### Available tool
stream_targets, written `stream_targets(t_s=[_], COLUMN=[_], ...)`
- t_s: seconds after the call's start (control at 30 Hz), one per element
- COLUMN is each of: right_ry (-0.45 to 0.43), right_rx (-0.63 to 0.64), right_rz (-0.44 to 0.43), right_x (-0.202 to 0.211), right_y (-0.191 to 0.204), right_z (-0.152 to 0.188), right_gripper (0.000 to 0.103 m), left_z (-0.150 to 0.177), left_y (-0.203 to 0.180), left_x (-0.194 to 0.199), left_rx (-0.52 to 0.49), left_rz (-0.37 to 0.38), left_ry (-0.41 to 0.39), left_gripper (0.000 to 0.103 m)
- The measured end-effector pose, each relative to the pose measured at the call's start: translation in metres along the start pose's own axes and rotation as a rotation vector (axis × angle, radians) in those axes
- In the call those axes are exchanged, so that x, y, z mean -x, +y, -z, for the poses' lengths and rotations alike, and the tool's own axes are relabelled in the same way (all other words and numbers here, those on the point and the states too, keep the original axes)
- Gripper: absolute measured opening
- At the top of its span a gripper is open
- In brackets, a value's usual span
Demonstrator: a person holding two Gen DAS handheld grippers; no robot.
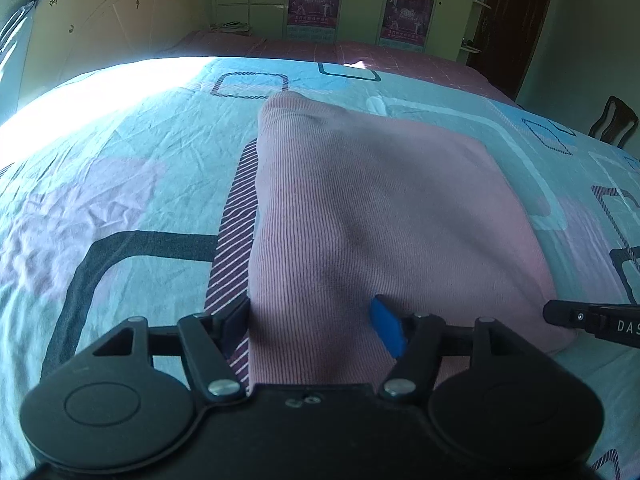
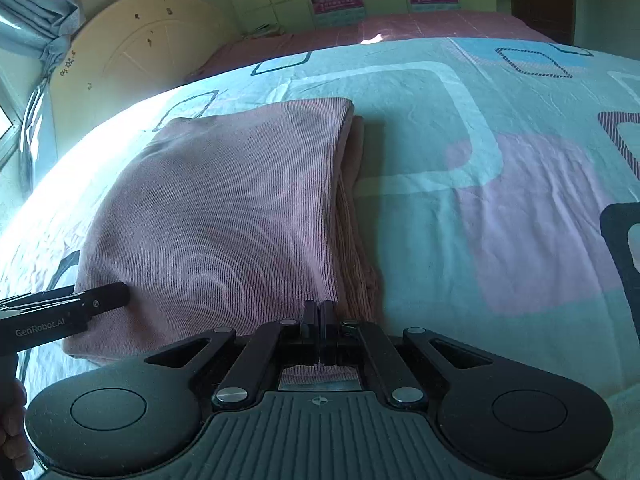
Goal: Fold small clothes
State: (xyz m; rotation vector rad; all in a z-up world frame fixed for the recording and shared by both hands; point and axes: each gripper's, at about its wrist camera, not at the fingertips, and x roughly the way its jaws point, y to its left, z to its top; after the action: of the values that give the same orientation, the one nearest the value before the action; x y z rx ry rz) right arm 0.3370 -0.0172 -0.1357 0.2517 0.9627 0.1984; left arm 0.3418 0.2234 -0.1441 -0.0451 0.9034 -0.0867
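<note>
On bedsheet [image 2: 500, 120], folded (ribbed) pink garment [image 2: 224, 208]

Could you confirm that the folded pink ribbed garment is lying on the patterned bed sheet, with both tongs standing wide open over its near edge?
Not quite: only the left tongs stand open over the near edge. The right wrist view shows the right tongs with fingers pressed together at that edge, though a pinch on fabric cannot be confirmed. The rest holds: the folded pink ribbed garment lies on the patterned bed sheet.
</note>
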Motion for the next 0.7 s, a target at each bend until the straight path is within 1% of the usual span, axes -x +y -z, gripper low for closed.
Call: stream_targets(t_s=[0.03,0.07,0.1,0.2,0.23,0.27,0.3,0.33,0.37,0.47,0.53,0.6,0.7], right_ry=[-0.009,-0.006,0.006,-0.001,-0.002,-0.004,-0.006,-0.005,-0.002,0.021,0.044,0.059,0.060], right_rx=[0.008,0.021,0.020,-0.024,-0.030,-0.025,-0.010,0.007,0.020,0.032,0.009,0.038,0.040], right_rz=[0.012,0.039,0.047,0.069,0.078,0.088,0.101,0.114,0.123,0.134,0.128,0.127,0.113], right_x=[0.002,-0.001,-0.005,-0.011,-0.012,-0.013,-0.013,-0.014,-0.014,-0.015,-0.013,-0.015,-0.020], right_y=[0.002,0.003,0.003,0.005,0.007,0.009,0.012,0.015,0.017,0.020,0.020,0.023,0.019], right_z=[0.001,0.005,0.008,0.008,0.008,0.007,0.008,0.008,0.007,0.004,-0.001,-0.004,-0.002], right_gripper=[0.000,0.000,0.000,0.000,0.000,0.000,0.000,0.000,0.000,0.000,0.000,0.000,0.000], left_z=[0.000,0.001,0.001,0.003,0.002,0.002,0.002,0.001,0.000,-0.001,-0.002,-0.003,-0.002], left_y=[-0.001,-0.002,-0.004,-0.006,-0.006,-0.006,-0.006,-0.005,-0.005,-0.004,-0.003,-0.001,-0.002], left_x=[0.001,0.001,0.001,-0.001,-0.001,-0.001,-0.001,-0.001,-0.002,-0.006,-0.010,-0.013,-0.017], left_rx=[-0.010,-0.023,-0.036,-0.050,-0.049,-0.044,-0.037,-0.030,-0.022,-0.006,0.010,0.033,0.047], left_rz=[-0.003,-0.010,-0.017,-0.018,-0.019,-0.021,-0.023,-0.022,-0.022,-0.037,-0.045,-0.057,-0.077], left_ry=[-0.002,-0.003,-0.001,0.007,0.008,0.009,0.014,0.020,0.027,0.062,0.094,0.115,0.134], left_gripper=[0.068,0.073,0.079,0.085,0.087,0.092,0.097,0.098,0.102,0.103,0.103,0.103,0.103])
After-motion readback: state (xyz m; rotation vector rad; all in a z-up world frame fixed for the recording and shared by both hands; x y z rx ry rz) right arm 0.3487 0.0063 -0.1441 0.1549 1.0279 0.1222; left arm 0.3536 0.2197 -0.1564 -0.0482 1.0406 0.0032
